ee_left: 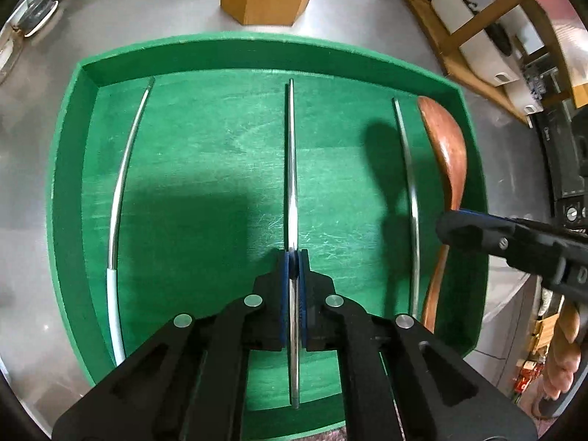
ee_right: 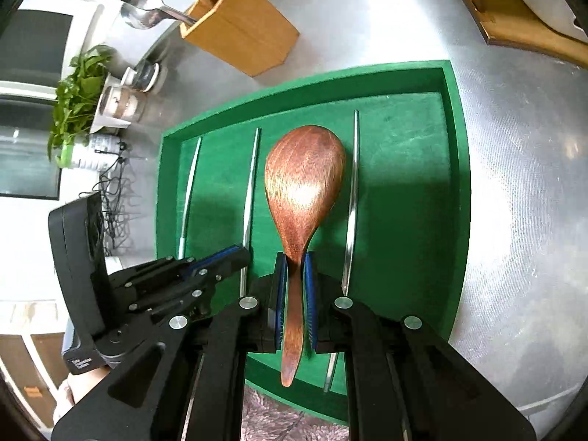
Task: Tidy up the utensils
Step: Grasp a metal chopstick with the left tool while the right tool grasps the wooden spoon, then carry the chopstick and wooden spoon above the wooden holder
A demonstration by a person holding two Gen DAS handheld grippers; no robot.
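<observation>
Right wrist view: right hand-held gripper [ee_right: 294, 275] clamped on wooden spoon [ee_right: 303, 187] over green tray [ee_right: 457, 183]; left hand-held gripper [ee_left: 293, 261] pinching metal divider [ee_left: 291, 154]. Could slip, clip divider.

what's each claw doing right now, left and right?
Left claw: shut on the thin metal utensil, seen edge-on over the green tray.
Right claw: shut on the wooden spoon by its handle.
</observation>
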